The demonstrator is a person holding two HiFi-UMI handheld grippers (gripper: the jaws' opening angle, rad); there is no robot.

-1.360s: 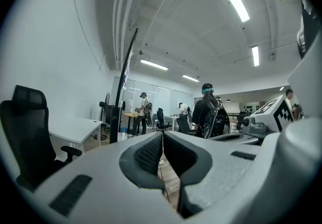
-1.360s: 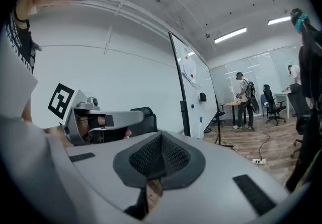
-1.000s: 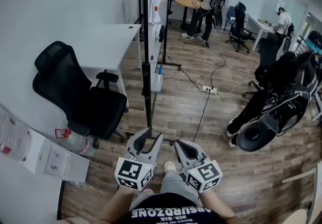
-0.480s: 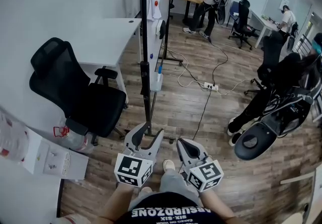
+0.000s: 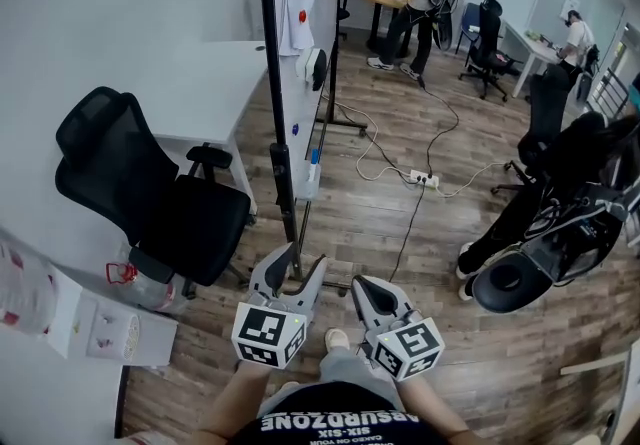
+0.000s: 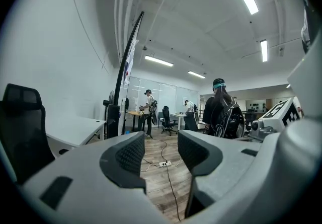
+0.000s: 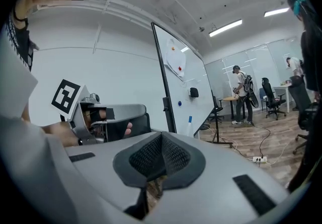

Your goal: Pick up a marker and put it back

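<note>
Since a second ago the whiteboard's black post has drawn closer and slid left in the head view. The left gripper has just been opening. Its jaws stand apart, with nothing between them. A black office chair sits left of the post, with a white desk beyond. The blue-capped marker stands upright at the board's lower edge, well ahead. The right gripper, pads pressed together and empty, points nearly level beside the left.
</note>
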